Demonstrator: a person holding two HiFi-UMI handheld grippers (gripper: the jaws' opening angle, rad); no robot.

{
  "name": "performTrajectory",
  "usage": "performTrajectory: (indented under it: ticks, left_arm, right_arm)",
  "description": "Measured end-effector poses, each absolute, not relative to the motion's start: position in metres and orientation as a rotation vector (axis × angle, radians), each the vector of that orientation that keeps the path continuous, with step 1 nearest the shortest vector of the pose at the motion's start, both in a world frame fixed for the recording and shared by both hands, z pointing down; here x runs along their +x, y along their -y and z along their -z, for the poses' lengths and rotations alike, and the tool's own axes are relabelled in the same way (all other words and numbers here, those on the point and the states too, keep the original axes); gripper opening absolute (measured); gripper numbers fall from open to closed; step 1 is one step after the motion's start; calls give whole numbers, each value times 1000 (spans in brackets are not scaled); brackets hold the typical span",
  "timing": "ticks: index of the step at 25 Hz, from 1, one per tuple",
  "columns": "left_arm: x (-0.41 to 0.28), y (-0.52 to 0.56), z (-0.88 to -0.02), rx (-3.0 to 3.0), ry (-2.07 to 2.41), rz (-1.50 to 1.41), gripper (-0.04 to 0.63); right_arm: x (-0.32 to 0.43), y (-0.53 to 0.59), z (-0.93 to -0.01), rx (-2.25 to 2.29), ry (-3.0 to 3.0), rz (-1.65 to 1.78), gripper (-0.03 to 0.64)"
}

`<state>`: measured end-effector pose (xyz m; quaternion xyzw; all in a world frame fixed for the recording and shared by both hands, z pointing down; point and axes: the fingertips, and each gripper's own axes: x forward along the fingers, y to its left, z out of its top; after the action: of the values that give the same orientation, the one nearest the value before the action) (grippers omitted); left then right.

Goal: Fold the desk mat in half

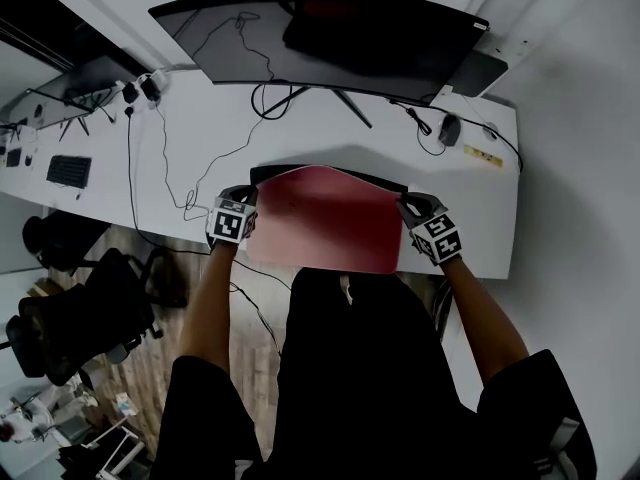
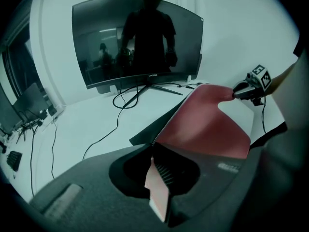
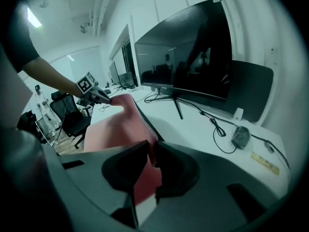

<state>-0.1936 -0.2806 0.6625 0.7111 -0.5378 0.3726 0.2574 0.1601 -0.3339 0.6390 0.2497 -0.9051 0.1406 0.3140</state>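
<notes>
Lifting the near edge of the desk mat by both corners

At the centre of the head view the desk mat (image 1: 335,218) hangs raised between the two tools, with its pink underside turned up to the camera. The left gripper (image 1: 243,200) is clenched on the left near corner, and the right gripper (image 1: 412,208) is clenched on the right near corner — each gripper view shows a pink corner pinched between the jaws. One tool at each corner seems chosen so that the sheet is taut and does not sag in the middle. The far edge, a black strip just above the pink area, lies on the white desk (image 1: 200,128); it probably serves as the hinge of the fold. Above it, at the top of the frame, stands the monitor (image 1: 330,38), with its foot and cables near the landing place — so the lifted edge should likely come down before them. The fold looks about half done.
</notes>
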Motion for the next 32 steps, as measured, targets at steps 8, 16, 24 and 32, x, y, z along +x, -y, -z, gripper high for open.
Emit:
performTrajectory:
  ticks: [8, 16, 24, 32]
  left_arm:
    - [-203, 242, -666, 1909, 1503, -1068, 32]
    - [-193, 203, -670, 1980, 1424, -1044, 32]
    - [-186, 178, -675, 2044, 1367, -1015, 31]
    - [-186, 158, -679, 2079, 1319, -1089, 31]
  right_arm:
    - [171, 285, -651, 622, 2396, -321, 60]
    - [196, 245, -671, 754, 2266, -328, 20]
    - [198, 221, -693, 756, 2141, -302, 5]
    - [199, 196, -702, 762, 2109, -306, 2]
